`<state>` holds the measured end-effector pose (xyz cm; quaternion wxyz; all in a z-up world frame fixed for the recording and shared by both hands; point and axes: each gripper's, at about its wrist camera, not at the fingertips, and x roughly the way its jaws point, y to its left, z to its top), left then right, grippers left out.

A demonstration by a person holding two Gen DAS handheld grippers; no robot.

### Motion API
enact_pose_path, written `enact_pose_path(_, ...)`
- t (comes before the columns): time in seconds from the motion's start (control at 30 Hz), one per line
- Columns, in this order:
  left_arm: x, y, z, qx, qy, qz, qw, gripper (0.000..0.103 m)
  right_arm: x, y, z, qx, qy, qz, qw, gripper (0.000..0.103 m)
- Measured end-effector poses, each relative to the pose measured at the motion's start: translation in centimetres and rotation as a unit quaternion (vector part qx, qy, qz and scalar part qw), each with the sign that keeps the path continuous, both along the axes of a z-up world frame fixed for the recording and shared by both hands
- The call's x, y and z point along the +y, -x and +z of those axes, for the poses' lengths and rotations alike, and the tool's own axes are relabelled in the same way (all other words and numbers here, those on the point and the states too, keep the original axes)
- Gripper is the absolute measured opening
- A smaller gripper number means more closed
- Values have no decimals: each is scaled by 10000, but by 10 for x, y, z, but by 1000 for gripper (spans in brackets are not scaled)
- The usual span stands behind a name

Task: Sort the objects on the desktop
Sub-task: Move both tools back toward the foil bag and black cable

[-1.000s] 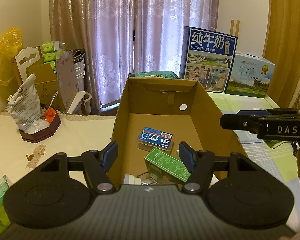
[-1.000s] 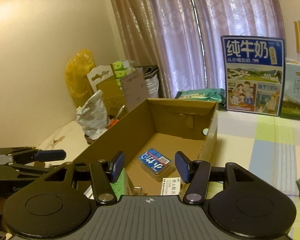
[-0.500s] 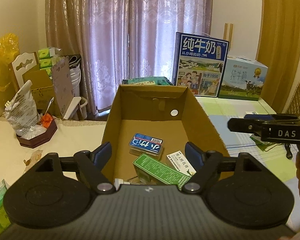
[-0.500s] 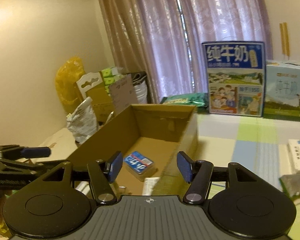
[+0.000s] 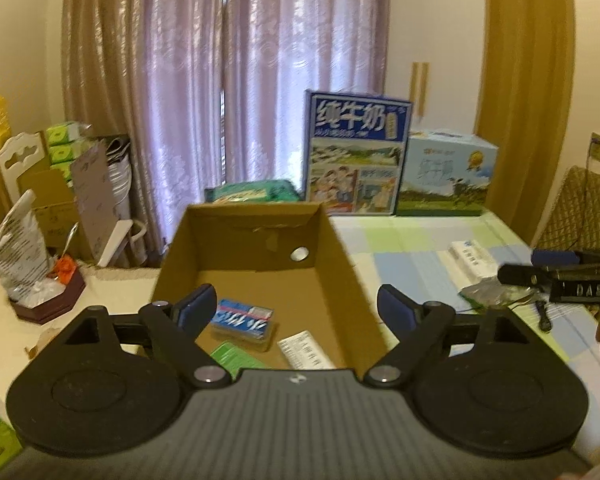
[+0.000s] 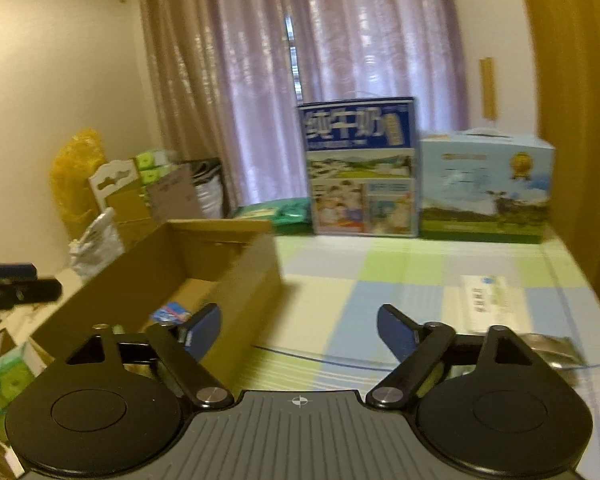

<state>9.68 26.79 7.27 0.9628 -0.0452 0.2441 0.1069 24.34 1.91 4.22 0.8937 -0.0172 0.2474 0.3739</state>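
Observation:
An open cardboard box (image 5: 342, 280) stands in the middle of the table. Inside lie a blue card pack (image 5: 244, 322), a green box (image 5: 236, 358) and a white box (image 5: 306, 350). My left gripper (image 5: 296, 308) hangs open above the box's near end, nothing between its fingers. My right gripper (image 6: 298, 328) is open too, over the checked cloth to the right of the cardboard box (image 6: 240, 276). A white medicine box (image 6: 492, 302) and a crinkled silver-green packet (image 6: 552, 354) lie on the cloth to its right; in the left wrist view the right gripper (image 5: 556, 276) sits above the packet (image 5: 484, 292).
Two milk cartons (image 5: 356, 158) (image 5: 446, 174) stand at the table's back edge with a green pack (image 5: 252, 192) beside them. A dark wooden tray (image 5: 48, 300) with a bag sits at left. Green tissue packs (image 6: 0, 384) lie at the near left. A chair (image 5: 580, 208) is at right.
Both grippers have drawn back and risen, and both jaws have widened. The right gripper has swung right, from over the box to over the checked cloth.

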Motion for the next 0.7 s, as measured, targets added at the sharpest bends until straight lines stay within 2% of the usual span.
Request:
enact_pose_path(0.17,-30,-19,9,-152,39,-315,9994,89,-40,-5,0,-54,73,-356,9993,93)
enact_pose_path(0.37,-71,-50,11,-203,95,-747,9970,93,-88,-18,-4,-55,230,-788,9966,97)
enact_pose_path(0.7,-136,-104,-16,-27,286,-1296,9912,99,-144,-35,-11,-2,311,-1318,9908,100)
